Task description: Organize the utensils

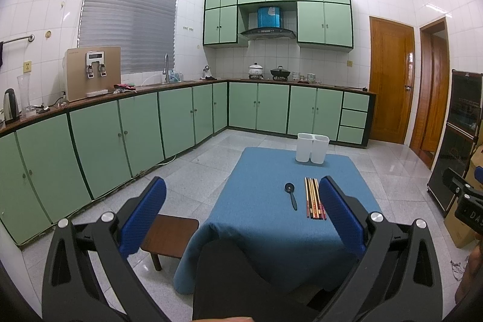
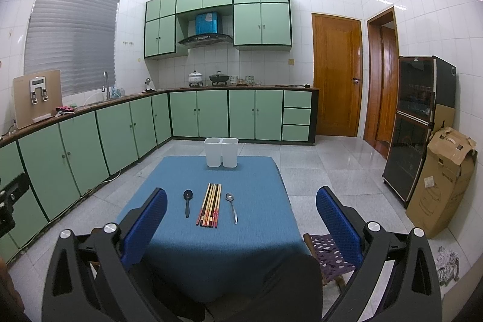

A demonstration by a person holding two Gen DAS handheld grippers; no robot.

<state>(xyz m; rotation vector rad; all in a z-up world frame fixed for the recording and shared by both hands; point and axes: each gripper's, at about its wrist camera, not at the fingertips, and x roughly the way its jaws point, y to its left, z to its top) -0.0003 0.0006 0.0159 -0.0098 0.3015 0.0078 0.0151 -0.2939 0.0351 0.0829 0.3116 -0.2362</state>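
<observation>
Both grippers hang wide apart and empty above the near edge of the table, the left gripper (image 1: 241, 213) and the right gripper (image 2: 241, 216) each showing its blue pads spread with nothing between them.

Ahead lies the table (image 2: 256, 171), draped in a blue cloth that falls loose over the near edge. At its far end stands the white two-compartment holder (image 2: 221, 152), upright and apparently empty. Nearer, in the middle of the cloth, the chopsticks (image 2: 209, 205) lie side by side in one tight bundle. A black spoon (image 2: 187, 202) rests just left of them and a metal spoon (image 2: 231, 207) just right, each apart from the bundle.

The likeliest trouble, as I judge it, is the cloth: fingers pressed down to pinch a flat utensil could catch the fabric and drag it, pulling the other pieces out of line or tugging the holder. The holder looks light and tall, so a utensil pushed against its rim could tip it. The chopsticks touch one another, so closing on them may take too few or scatter the rest. The metal spoon is thin and smooth and may slip from the pads.

Both grippers point forward and slightly downward, held level, well back from the utensils; no step has yet begun.
</observation>
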